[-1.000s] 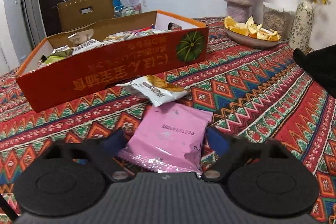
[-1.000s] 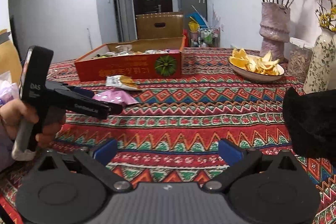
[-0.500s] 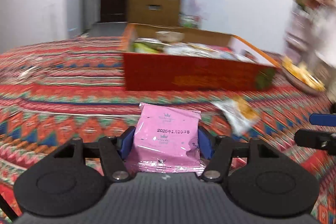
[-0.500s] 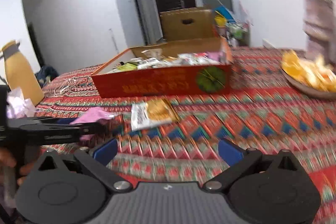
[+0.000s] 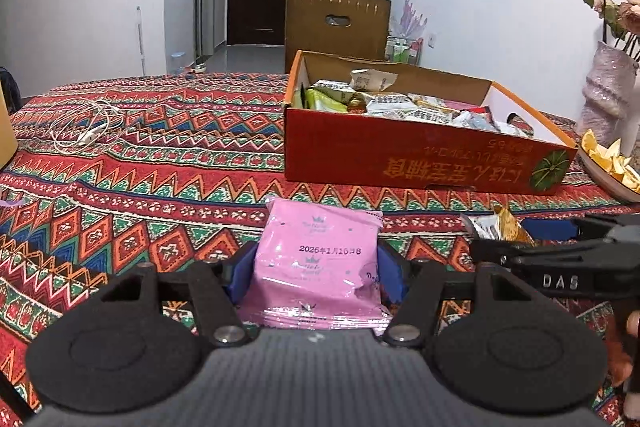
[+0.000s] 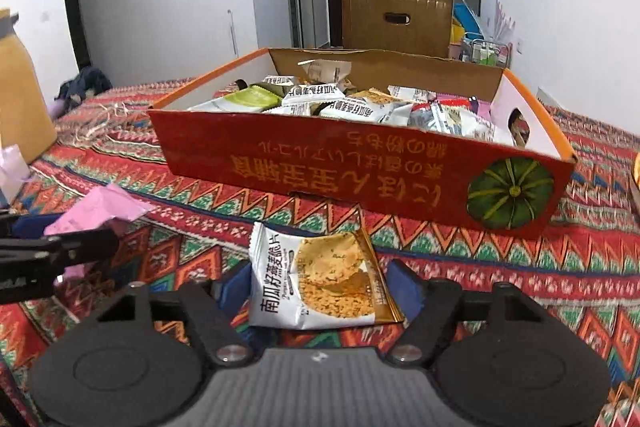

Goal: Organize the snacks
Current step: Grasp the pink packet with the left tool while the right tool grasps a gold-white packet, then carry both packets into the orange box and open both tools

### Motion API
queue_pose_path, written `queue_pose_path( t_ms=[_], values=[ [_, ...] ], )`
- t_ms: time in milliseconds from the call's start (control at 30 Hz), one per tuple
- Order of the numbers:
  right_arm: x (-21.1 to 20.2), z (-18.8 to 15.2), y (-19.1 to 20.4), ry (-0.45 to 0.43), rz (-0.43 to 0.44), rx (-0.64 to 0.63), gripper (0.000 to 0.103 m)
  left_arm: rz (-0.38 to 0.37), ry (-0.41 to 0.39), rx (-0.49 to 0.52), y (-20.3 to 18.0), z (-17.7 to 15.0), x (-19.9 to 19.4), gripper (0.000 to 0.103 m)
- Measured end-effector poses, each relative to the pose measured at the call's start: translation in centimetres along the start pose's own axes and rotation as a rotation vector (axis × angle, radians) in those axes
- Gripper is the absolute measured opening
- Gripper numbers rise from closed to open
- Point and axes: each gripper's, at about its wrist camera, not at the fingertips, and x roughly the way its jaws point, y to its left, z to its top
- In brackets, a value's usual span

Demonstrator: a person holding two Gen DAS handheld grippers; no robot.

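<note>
While left tongs (image 5: pixel 318 273) pinch the pink packet (image 5: pixel 316 259), right tongs (image 6: pixel 320 287) are closing around the half-hidden cracker packet (image 6: pixel 320 279).

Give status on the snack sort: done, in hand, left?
Done: the red box already holds many packets. In hand: left gripper is shut on the pink packet; right gripper is closing around the oat crisp packet, which lies on the tablecloth. Left: both packets into the box.

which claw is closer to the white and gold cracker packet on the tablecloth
Right. The right claw straddles the cracker packet, its jaws closing around it. The left claw is off to the side, clamped on the pink packet.
</note>
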Motion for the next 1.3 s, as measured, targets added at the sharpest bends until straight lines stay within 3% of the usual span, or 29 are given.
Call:
queue_pose_path(
  t_ms=[167, 367, 633, 833, 1067, 1300],
  values=[
    [-2.0, -1.5, 0.1, -0.01, 0.004, 0.0, 0.056, 0.002, -0.001, 0.033, -0.9, -0.4, 0.2, 0.063],
    [-6.3, -4.4, 0.1, -0.013, 0.021, 0.011, 0.052, -0.007, 0.015, 0.052, -2.1, -1.3, -1.0, 0.063],
    [-15.0, -8.9, -1.1, -0.079, -0.002, 0.073, 0.052, -0.078, -0.026, -0.007, -3.7, -4.5, -9.0, 0.063],
    [-19.7, -11.3, -1.2, -0.133, -0.045, 0.084, 0.052, -0.072, -0.052, -0.001, -5.0, -5.9, -13.1, 0.063],
    [-22.1, -11.9, -1.5, -0.185, -0.044, 0.1, 0.052, -0.091, -0.098, 0.025, -6.3, -5.8, -15.6, 0.063],
    [-22.4, -10.6, -1.7, -0.222, -0.043, 0.084, 0.052, -0.089, -0.121, 0.05, -6.6, -4.7, -15.4, 0.063]
  ],
)
